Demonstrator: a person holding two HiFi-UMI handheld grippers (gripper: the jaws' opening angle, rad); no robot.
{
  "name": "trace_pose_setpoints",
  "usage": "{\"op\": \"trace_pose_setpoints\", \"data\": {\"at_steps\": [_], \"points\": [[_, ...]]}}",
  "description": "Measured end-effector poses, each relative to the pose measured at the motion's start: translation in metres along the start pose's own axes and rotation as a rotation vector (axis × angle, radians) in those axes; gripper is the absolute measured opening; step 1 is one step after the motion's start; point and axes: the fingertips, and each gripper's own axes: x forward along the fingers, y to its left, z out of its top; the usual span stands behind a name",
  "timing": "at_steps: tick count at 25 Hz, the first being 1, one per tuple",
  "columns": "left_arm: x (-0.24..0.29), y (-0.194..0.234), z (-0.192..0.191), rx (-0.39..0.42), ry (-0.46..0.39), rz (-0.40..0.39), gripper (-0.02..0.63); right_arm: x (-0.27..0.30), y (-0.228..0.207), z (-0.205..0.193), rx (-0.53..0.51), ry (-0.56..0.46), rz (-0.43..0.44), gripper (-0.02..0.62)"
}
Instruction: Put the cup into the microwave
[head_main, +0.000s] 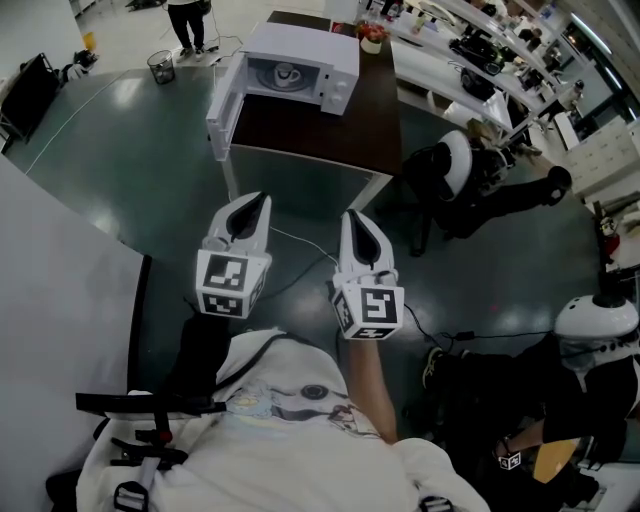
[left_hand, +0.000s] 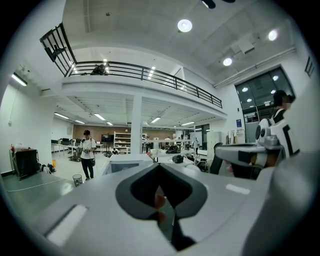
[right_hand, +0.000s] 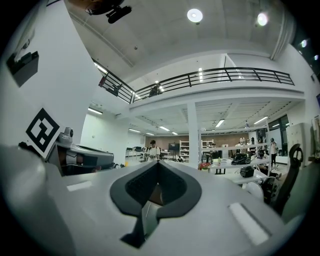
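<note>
A small, rounded white cup (head_main: 285, 73) sits inside the boxy white microwave (head_main: 335, 62) at the dark glossy table's (head_main: 330, 128) far edge, while the left gripper (head_main: 262, 200) and right gripper (head_main: 350, 216) hold nothing, their jaws pressed together.

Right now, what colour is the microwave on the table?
White. The microwave shows best in the head view, casing and open door alike.

The head camera is looking steeply down from above, catching the left gripper (head_main: 262, 199) and right gripper (head_main: 351, 215) close below and the microwave (head_main: 300, 62) well ahead of their tips. Each gripper camera is looking level, close along its own jaws. Both are sharing the hall's white column (left_hand: 136, 127) and balcony railing (left_hand: 150, 73).
</note>
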Motion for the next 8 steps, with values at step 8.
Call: {"op": "trace_pose_setpoints", "data": {"at_steps": [8], "points": [[0.0051,0.0022,0.0037,-0.004,-0.003,0.005,0.0,0.0061,-0.0015,-0.0029,0.006,0.005,0.009,-0.002]]}}
